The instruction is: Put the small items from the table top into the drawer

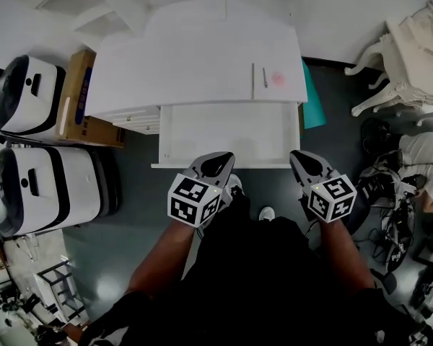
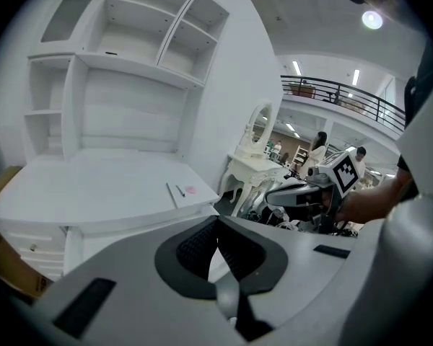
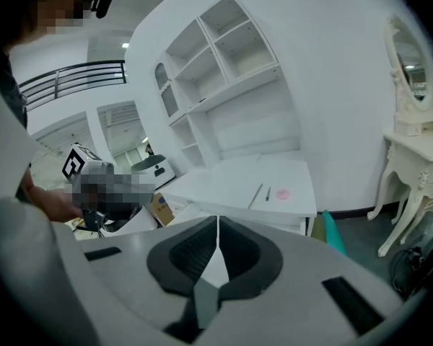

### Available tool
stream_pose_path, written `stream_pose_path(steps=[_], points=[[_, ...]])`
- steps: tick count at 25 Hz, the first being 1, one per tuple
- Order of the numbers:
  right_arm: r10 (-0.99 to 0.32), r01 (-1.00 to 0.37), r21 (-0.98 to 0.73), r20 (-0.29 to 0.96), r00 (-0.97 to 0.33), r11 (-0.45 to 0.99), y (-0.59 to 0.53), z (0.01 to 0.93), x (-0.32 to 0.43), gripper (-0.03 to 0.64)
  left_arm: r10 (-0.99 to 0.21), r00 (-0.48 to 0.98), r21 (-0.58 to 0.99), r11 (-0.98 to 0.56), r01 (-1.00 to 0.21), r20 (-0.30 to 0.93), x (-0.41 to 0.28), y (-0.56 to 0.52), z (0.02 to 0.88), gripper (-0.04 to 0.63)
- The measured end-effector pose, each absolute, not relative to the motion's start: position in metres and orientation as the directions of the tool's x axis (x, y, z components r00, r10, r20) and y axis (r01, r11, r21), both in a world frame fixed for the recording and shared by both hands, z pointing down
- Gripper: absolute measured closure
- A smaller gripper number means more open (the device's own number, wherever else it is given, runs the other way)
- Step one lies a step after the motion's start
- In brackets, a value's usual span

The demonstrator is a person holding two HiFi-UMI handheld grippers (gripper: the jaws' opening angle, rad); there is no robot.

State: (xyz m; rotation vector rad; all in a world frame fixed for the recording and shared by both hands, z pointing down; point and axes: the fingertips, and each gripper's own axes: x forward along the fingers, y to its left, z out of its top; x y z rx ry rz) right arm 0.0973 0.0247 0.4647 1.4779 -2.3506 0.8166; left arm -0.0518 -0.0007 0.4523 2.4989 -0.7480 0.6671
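Observation:
A white desk (image 1: 195,56) carries three small items near its right end: a thin pale stick (image 1: 252,76), a dark pen (image 1: 265,78) and a round pink item (image 1: 278,78). Below the top, the drawer (image 1: 224,132) stands pulled out, and nothing shows inside it. My left gripper (image 1: 220,158) and right gripper (image 1: 300,158) hover at the drawer's front edge, both shut and holding nothing. The left gripper view has the shut jaws (image 2: 217,222) low in frame, with the pen (image 2: 180,191) and pink item (image 2: 190,189) beyond. In the right gripper view (image 3: 218,220) the pen (image 3: 268,193) and pink item (image 3: 283,193) lie ahead.
Two white rounded machines (image 1: 29,96) (image 1: 36,189) and a cardboard box (image 1: 76,99) stand left of the desk. A teal panel (image 1: 312,107) leans at its right side. An ornate white table (image 1: 411,56) and a seated person (image 1: 426,164) are further right. Open shelves (image 2: 123,56) rise behind the desk.

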Motion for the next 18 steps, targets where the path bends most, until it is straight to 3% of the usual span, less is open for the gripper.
stream_pose_path(steps=[10,18], points=[[-0.79,-0.939,-0.284,0.521,-0.323,0.197,-0.019,0.473,0.102,0.589,-0.297,0.764,0.298,-0.793,-0.531,0.572,-0.073,-0.052,0.476,0.592],[-0.773,-0.953,-0.228,0.562,-0.295,0.198,-0.043,0.488,0.105,0.588,-0.258,0.782,0.31,-0.813,-0.493,0.567,-0.068,-0.059,0.483,0.592]])
